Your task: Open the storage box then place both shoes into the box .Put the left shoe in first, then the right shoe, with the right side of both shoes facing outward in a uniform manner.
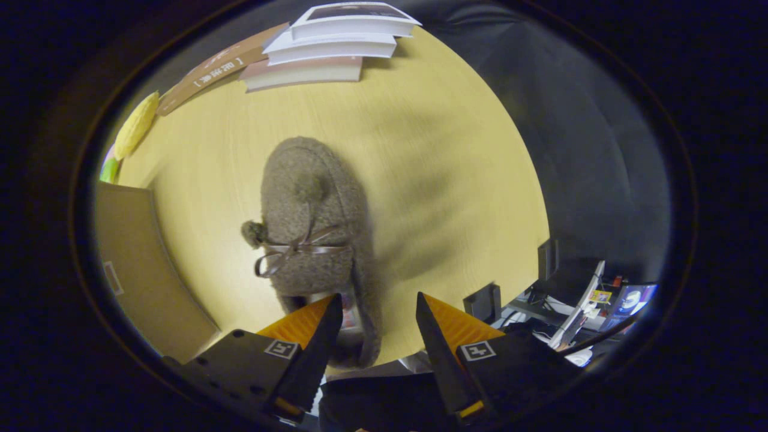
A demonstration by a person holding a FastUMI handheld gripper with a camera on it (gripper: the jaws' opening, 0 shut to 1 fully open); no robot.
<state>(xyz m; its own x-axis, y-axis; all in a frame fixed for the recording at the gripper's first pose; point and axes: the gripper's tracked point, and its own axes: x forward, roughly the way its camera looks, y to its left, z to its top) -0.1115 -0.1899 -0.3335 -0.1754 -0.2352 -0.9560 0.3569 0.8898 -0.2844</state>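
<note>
A fuzzy grey-brown shoe (309, 210) with a thin bow and two pompoms lies on the yellow wooden table (432, 180), toe pointing away from me. Its heel end reaches down between my fingers. My gripper (376, 298) is open. The left fingertip (327, 312) sits over the shoe's opening, and the shoe's right side wall runs between the two fingers. The right fingertip (427, 315) stands clear of that wall, with a strip of bare table between them. The storage box (141, 270), plain brown cardboard, stands just left of the shoe, and only one side of it shows.
A stack of three books (336, 51) lies at the table's far edge, with a flat brown board (213, 72) beside it. A yellow object (137, 125) and a green one (109, 171) sit beyond the box. Right of the table's edge are dark cloth and desk clutter (594, 300).
</note>
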